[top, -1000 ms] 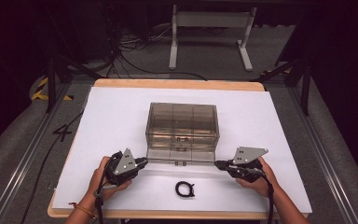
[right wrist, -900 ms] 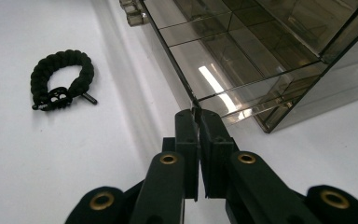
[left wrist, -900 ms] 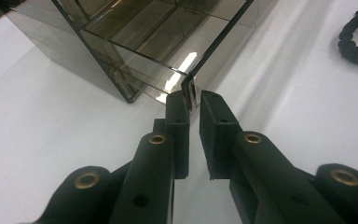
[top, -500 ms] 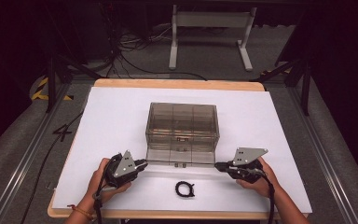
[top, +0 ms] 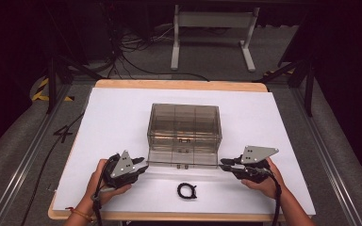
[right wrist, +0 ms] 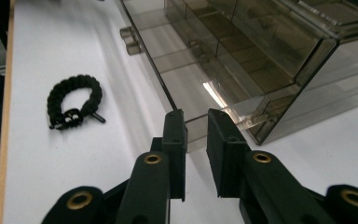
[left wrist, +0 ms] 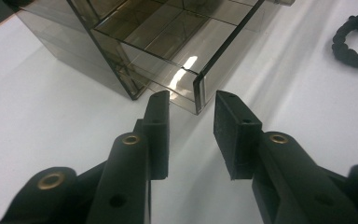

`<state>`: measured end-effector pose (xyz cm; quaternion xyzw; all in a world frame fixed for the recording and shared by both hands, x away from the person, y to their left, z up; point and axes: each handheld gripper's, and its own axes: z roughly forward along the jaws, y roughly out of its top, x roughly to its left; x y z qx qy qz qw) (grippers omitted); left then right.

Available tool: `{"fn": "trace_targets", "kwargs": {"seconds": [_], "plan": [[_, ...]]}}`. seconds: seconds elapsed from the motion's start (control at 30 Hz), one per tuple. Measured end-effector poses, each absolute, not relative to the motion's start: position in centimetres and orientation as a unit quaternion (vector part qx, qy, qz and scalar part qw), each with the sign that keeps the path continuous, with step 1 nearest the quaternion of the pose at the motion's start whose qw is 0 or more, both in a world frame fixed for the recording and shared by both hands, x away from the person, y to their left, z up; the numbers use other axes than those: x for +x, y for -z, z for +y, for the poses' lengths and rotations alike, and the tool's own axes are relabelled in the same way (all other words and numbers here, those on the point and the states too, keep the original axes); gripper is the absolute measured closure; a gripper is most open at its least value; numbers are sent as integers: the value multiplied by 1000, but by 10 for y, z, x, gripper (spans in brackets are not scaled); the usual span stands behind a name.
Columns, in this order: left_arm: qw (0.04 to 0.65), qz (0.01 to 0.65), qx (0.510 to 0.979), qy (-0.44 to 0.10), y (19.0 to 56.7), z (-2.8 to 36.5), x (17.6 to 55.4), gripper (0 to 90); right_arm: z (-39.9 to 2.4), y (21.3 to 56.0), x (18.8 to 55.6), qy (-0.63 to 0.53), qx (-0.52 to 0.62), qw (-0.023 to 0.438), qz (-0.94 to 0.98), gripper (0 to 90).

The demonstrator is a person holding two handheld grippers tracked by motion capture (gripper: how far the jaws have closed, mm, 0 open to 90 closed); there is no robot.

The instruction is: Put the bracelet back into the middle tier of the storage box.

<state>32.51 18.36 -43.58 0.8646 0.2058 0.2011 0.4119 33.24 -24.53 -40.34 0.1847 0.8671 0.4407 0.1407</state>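
A smoky clear drawer box (top: 184,123) stands mid-table, its bottom drawer (top: 183,164) slid a little way out toward me. My left gripper (top: 143,165) sits at the drawer's left front corner. In the left gripper view that gripper (left wrist: 191,100) is open, with the drawer corner (left wrist: 198,88) just past its tips. My right gripper (top: 224,164) is at the drawer's right front corner. In the right gripper view, this gripper (right wrist: 196,114) has its jaws a narrow gap apart, with the drawer (right wrist: 191,88) end at the tips. A black braided bracelet (top: 181,190) lies in front of the box.
White paper (top: 113,117) covers the wooden table (top: 179,84). The bracelet (right wrist: 56,100) lies between the two hands near the front edge and also appears as the bracelet (left wrist: 342,46) at the upper right. Cables and a stand (top: 212,28) are on the floor beyond.
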Motion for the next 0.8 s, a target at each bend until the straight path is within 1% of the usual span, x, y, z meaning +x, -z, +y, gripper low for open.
{"fn": "trace_targets", "kwargs": {"seconds": [0.27, 0.4, 0.47, 0.6, 0.63, 0.8], "plan": [[431, 224, 850, -203, 438, 206, 318, 565, -240, 396, 327, -453, 189, 147, 858, 759], [435, 229, 848, -197, 440, 212, 317, 491, -234, 393, 323, -457, 184, 149, 857, 755], [436, 233, 847, -194, 442, 215, 316, 439, -230, 391, 320, -461, 180, 148, 856, 749], [438, 234, 846, -193, 444, 216, 316, 383, -226, 390, 317, -464, 176, 146, 856, 743], [439, 234, 846, -194, 444, 215, 316, 383, -223, 390, 315, -464, 172, 147, 856, 742], [445, 240, 842, -190, 447, 213, 315, 303, -212, 389, 307, -470, 159, 136, 858, 738]]}}
